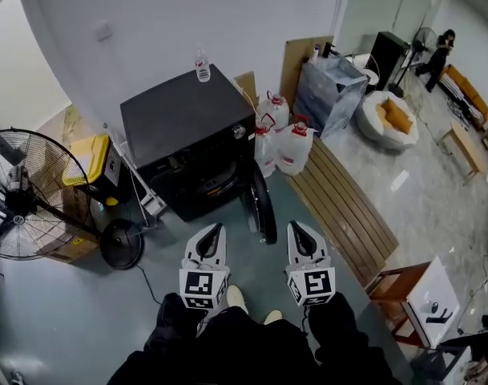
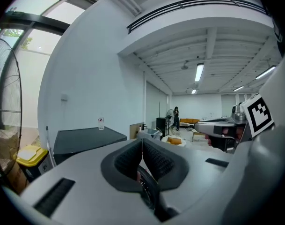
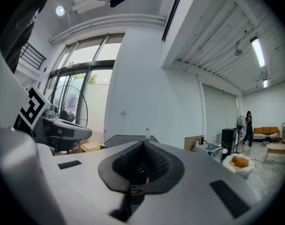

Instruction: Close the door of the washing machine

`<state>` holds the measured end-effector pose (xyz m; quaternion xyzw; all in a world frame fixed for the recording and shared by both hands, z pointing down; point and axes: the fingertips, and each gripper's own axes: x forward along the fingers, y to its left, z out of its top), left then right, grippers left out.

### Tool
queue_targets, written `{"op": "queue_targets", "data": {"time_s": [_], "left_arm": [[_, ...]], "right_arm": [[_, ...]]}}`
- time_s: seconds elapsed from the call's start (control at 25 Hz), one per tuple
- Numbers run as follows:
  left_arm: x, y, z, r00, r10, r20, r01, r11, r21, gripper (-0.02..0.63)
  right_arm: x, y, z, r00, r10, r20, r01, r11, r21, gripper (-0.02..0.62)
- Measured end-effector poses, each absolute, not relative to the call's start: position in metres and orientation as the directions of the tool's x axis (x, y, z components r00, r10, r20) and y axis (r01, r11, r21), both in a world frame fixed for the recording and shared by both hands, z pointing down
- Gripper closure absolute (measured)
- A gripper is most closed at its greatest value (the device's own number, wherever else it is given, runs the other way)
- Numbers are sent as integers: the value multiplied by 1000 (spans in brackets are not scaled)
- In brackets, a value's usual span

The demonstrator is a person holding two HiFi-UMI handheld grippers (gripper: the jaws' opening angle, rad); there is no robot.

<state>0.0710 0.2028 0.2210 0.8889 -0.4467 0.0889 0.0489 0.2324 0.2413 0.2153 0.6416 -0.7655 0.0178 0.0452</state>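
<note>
Grey floor (image 1: 59, 319), washer (image 1: 187, 127) ahead w/ door (image 1: 264, 207) hanging open; my L gripper (image 1: 214, 231) & R gripper (image 1: 297, 229) near it, jaws together, holding nothing

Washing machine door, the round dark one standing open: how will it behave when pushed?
The round dark door stands open on the black washing machine, so a push probably swings it on its hinge. It looks rigid and thick-rimmed, likely not flexing.

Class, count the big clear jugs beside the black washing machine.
3. One jug stands at the back; two more stand side by side in front of it, right of the washing machine. Others may be hidden.
</note>
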Motion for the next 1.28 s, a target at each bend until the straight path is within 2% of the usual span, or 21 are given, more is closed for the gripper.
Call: {"op": "queue_targets", "data": {"time_s": [0.2,0.6,1.28], "left_arm": [[68,167,233,621,-754,215,-775,-632,21,580],[88,125,295,638,-701,320,-751,-657,59,580],[125,58,531,536,-692,484,-825,-551,127,580]], "right_arm": [[226,212,229,-141,-982,123,-989,146,33,578],[248,181,305,-97,-963,253,-995,92,-30,578],[293,113,563,-208,-843,496,-978,182,-100,578]]}}
